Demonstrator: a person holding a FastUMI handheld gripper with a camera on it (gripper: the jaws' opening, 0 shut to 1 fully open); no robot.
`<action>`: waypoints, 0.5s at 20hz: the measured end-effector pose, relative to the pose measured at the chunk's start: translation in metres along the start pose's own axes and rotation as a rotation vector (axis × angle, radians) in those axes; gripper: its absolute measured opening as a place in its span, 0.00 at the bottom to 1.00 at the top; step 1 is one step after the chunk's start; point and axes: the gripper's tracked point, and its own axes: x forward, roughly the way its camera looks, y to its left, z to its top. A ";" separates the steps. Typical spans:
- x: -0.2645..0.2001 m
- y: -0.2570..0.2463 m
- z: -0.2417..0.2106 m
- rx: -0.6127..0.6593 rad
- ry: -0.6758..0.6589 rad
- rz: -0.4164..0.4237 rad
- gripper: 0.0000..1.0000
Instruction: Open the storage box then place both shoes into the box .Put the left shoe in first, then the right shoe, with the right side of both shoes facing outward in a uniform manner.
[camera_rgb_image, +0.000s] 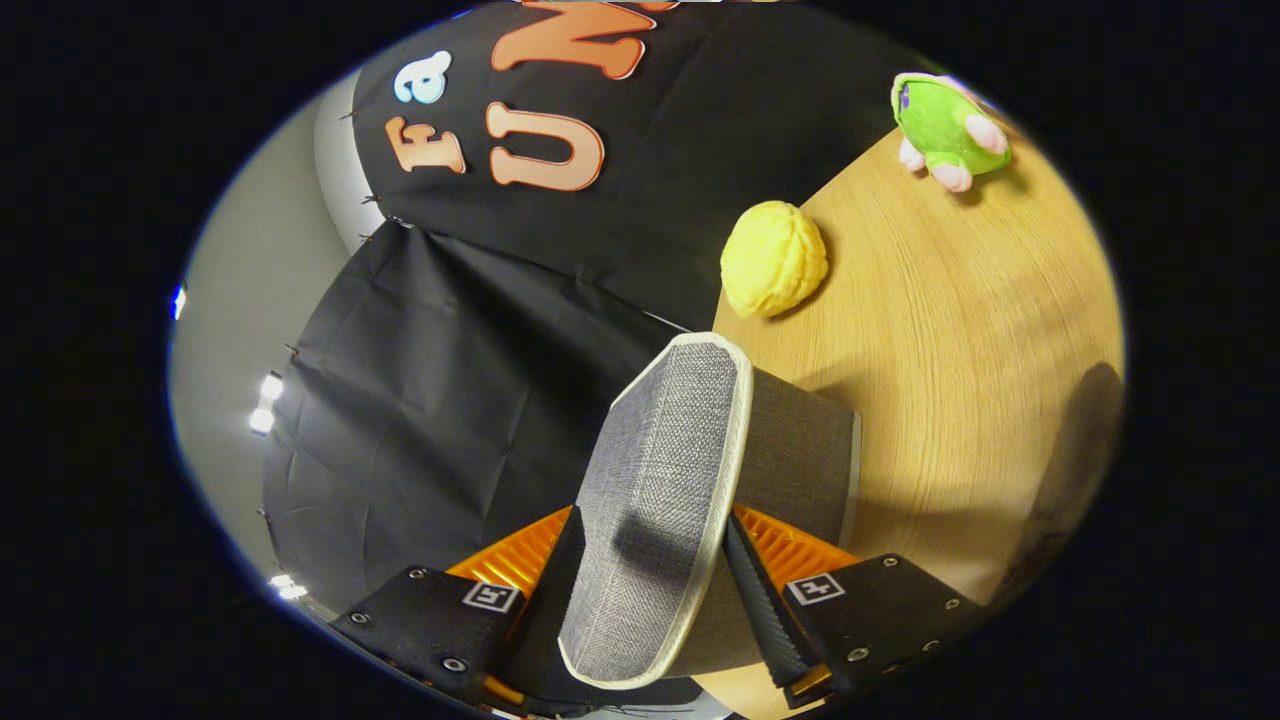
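A grey woven storage box lid (665, 470) with pale piping stands between my fingers and stretches forward beyond them. My gripper (655, 590) is shut on it, one finger pressing each side of the flap. Right behind the lid is the darker grey fabric wall of the storage box (800, 450), which rests on the wooden table (980, 350). The view is rolled sideways, so the table runs up one side and the booth wall the other. The inside of the box is hidden by the lid.
Beyond the box, a yellow knobbly plush ball (773, 258) lies at the table's edge by the black cloth wall. Farther along the table sits a green plush toy (948, 128) with pink feet. A dark shadow falls across the table near the gripper's right side.
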 end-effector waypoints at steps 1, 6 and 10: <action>-0.001 0.003 0.005 0.006 -0.011 0.010 0.77; -0.014 0.034 0.004 0.035 -0.032 0.152 0.63; 0.007 0.020 -0.013 0.062 0.016 0.120 0.59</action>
